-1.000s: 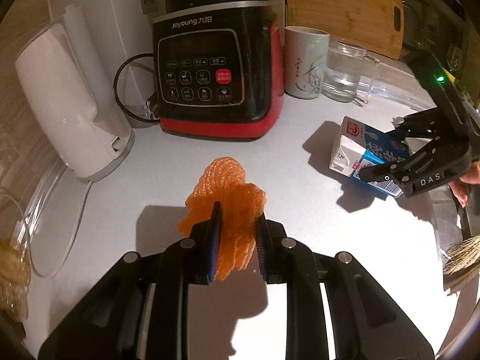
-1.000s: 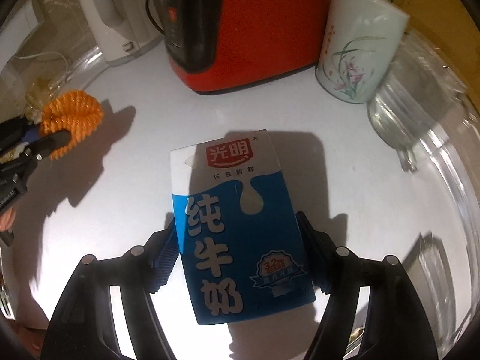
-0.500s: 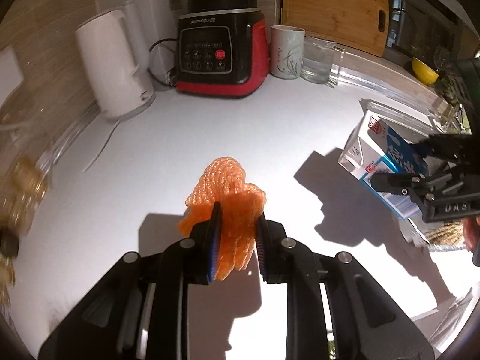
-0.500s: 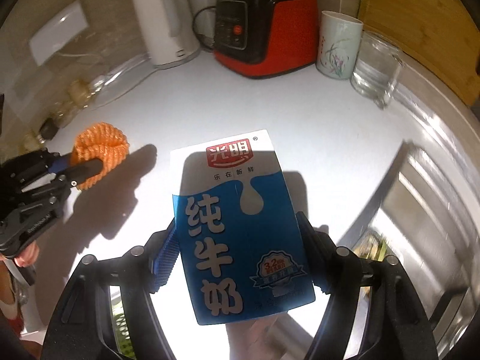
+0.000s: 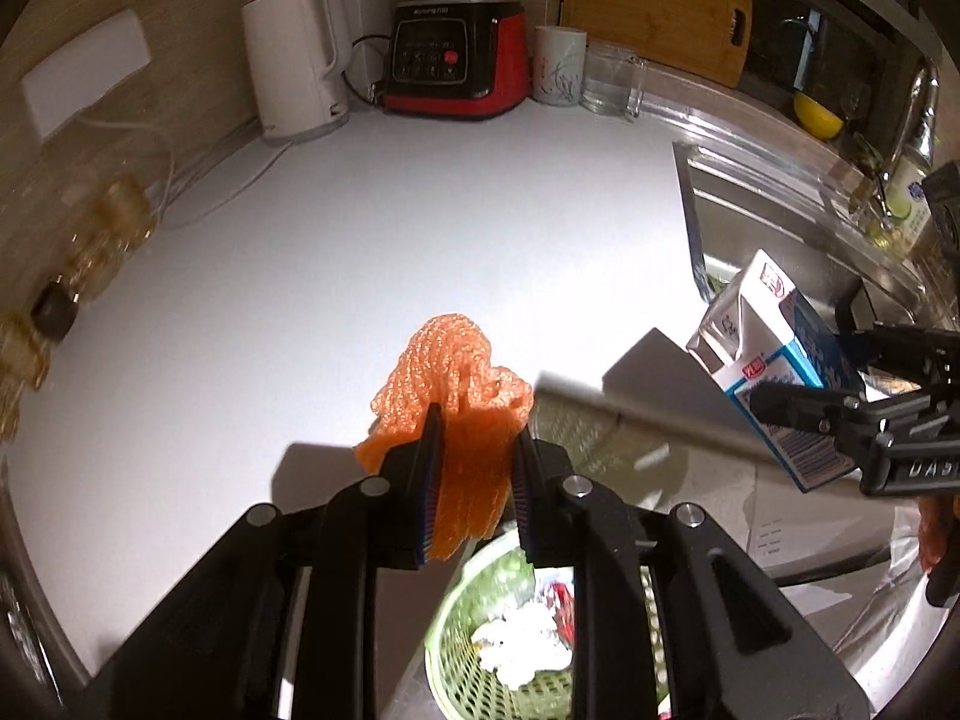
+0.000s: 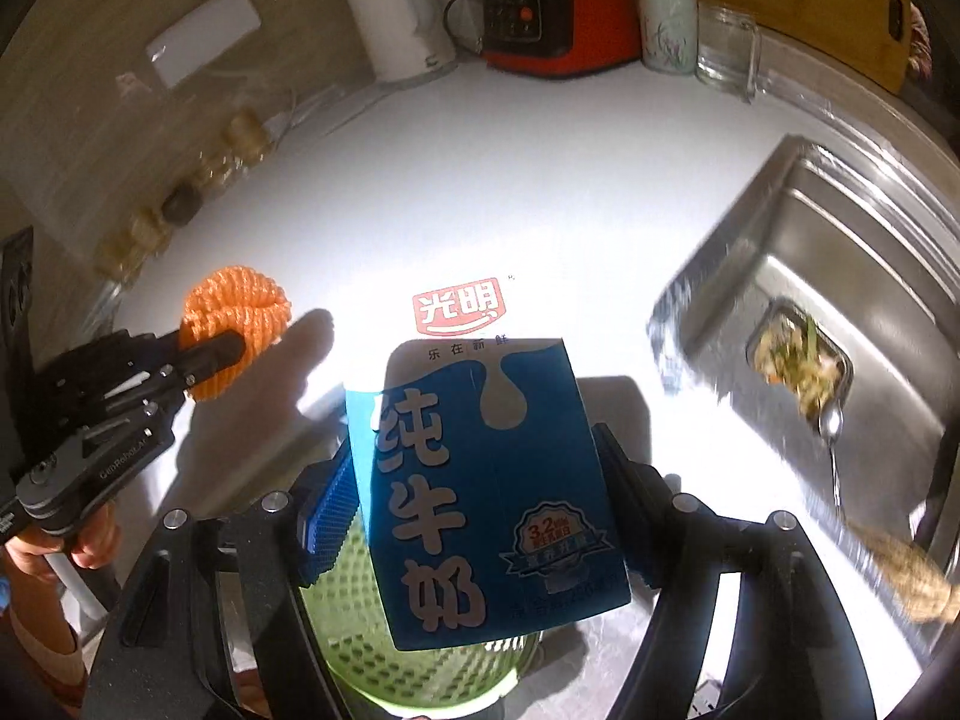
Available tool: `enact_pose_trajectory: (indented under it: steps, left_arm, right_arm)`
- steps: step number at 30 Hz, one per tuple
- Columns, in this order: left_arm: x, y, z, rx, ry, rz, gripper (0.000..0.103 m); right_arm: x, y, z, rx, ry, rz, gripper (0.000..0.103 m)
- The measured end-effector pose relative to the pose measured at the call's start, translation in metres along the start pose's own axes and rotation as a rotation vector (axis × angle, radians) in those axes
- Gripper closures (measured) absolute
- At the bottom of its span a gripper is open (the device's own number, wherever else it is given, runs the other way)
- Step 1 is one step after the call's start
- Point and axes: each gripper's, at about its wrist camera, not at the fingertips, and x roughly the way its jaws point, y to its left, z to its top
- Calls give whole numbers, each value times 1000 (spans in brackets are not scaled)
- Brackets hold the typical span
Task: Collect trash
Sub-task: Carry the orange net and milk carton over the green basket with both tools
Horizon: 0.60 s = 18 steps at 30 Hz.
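Observation:
My left gripper (image 5: 474,468) is shut on an orange foam fruit net (image 5: 450,372), held in the air past the counter's front edge; it also shows at the left of the right wrist view (image 6: 234,324). My right gripper (image 6: 480,498) is shut on a blue and white milk carton (image 6: 480,480), which shows at the right of the left wrist view (image 5: 774,372). A green perforated trash basket (image 5: 456,654) with white and red trash in it stands on the floor below both grippers; it also shows under the carton (image 6: 360,642).
The white counter (image 5: 390,228) holds a white kettle (image 5: 294,60), a red and black blender (image 5: 456,54), a mug (image 5: 558,72) and a glass (image 5: 612,84) at the back. A steel sink (image 6: 840,312) with food scraps lies to the right. Glass jars (image 5: 102,240) stand at the left.
Both grippers have pulled back from the appliances and risen, carrying the net and the carton out past the counter edge. The green basket has come into view below them.

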Motion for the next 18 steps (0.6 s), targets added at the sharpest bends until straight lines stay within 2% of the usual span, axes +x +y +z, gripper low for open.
enact_pose_trajectory:
  steps: [8, 18]
  left_arm:
    - [-17, -12, -53, -23, 38, -10, 82]
    - [-18, -26, -88, -16, 75, -15, 82]
  right_arm:
    - [-4, 13, -59, 23, 61, 0, 30]
    - [-12, 17, -86, 15, 69, -18, 30]
